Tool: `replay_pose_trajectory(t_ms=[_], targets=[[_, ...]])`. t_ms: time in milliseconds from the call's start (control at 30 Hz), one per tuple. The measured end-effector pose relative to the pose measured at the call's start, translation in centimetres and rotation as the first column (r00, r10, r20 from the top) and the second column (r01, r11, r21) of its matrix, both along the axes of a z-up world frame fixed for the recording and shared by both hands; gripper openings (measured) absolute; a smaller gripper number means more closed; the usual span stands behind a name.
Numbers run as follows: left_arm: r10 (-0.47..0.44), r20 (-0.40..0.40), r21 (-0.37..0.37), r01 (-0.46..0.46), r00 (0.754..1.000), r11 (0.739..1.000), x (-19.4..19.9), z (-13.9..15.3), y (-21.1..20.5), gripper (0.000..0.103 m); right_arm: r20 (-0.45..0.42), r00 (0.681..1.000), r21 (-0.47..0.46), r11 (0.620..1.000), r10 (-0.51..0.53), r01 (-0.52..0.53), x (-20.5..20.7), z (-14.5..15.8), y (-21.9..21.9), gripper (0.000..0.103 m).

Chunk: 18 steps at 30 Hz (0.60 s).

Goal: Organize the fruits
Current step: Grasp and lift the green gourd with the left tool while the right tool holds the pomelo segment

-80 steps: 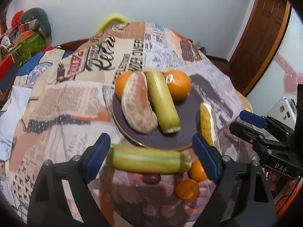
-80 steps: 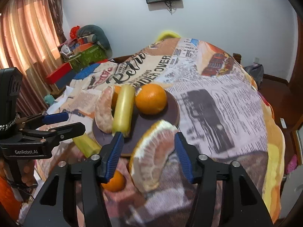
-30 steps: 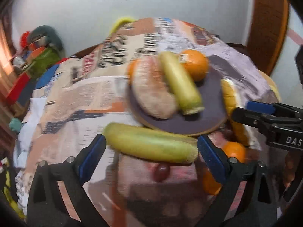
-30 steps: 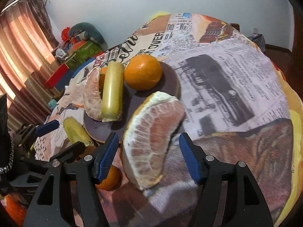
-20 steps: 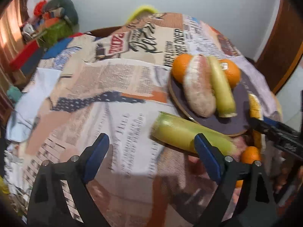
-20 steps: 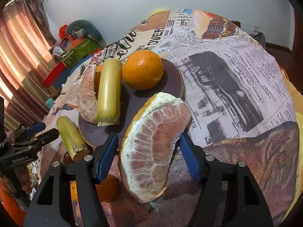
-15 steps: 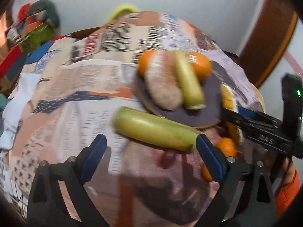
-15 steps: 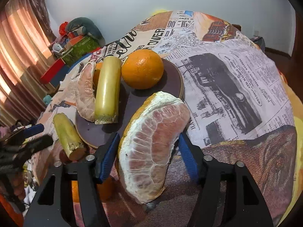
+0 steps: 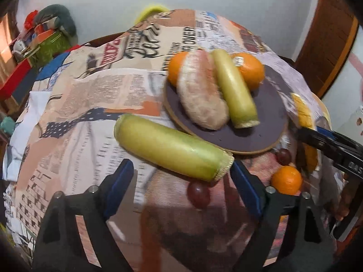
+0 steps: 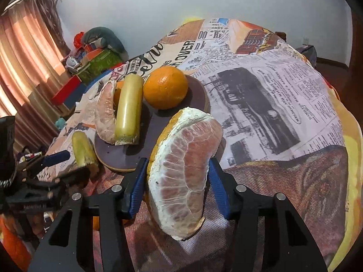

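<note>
1. Two tools work at once over the newspaper-print worktop (image 10: 283,95). The right tool (image 10: 177,185) has just been closing, and its blue pads now press both sides of the pomelo wedge (image 10: 183,176). The left tool (image 9: 181,181) has also been narrowing its jaws around the loose sugarcane piece (image 9: 172,147); the right pad sits at the cut end, the left pad stands apart from the stalk, so it is not yet clamped.
2. Risks, as I judge them: the cane lies slantwise across the left tool's gap, so a pinch on one end could make it swivel or roll off towards the grape (image 9: 198,195) at 6 o'clock of it. The soft wedge could be crushed or could slip if the right tool squeezes harder or tilts.
3. Space on the dark plate (image 9: 261,136) is short: a second pomelo piece (image 9: 202,93), another cane piece (image 9: 236,90) and two oranges (image 9: 251,70) fill its 9-to-12 o'clock half. A careless drop may knock them.
4. The held wedge looks pinkish, membrane-covered, yellow-rinded on its back edge, and hangs just over the plate's 5 o'clock rim. The loose cane is glossy yellow-green, fibrous at its cut, beside the plate at 7 o'clock. A small orange (image 9: 287,180) lies off the plate.
</note>
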<state>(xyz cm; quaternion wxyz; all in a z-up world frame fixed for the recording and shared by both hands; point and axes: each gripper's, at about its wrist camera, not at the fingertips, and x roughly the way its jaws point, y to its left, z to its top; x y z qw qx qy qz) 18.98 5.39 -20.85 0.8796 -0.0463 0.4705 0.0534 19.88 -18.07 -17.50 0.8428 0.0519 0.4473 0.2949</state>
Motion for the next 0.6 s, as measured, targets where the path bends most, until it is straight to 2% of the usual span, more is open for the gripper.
replay_pose_trajectory(t_ms=[67, 233, 367, 500, 600], targets=[[0.043, -0.003, 0.001, -0.043, 0.999, 0.999, 0.0, -0.1, 1.5, 0.081, 0.007, 1.000, 0.001, 1.000, -0.004, 0.004, -0.3, 0.1, -0.3, 0.049], [0.123, -0.003, -0.060, -0.122, 0.992, 0.991, -0.4, 0.1, 4.5, 0.069, 0.020, 1.000, -0.006, 1.000, -0.017, 0.018, -0.6, 0.3, -1.1, 0.049], [0.124, 0.007, -0.119, -0.123, 0.992, 0.985, -0.5, 0.8, 5.3, 0.069, 0.018, 1.000, -0.004, 1.000, -0.026, 0.026, -0.8, 0.2, -1.7, 0.049], [0.149, 0.033, -0.136, -0.143, 0.988, 0.980, 0.0, 1.7, 5.8, 0.070, 0.021, 0.999, 0.002, 0.999, -0.035, 0.035, -0.9, 0.3, -2.1, 0.049], [0.181, 0.018, -0.151, -0.177, 0.983, 0.973, 1.2, 1.5, 6.7, 0.072, 0.029, 0.999, 0.004, 0.999, -0.036, 0.036, -1.0, 0.5, -2.1, 0.049]])
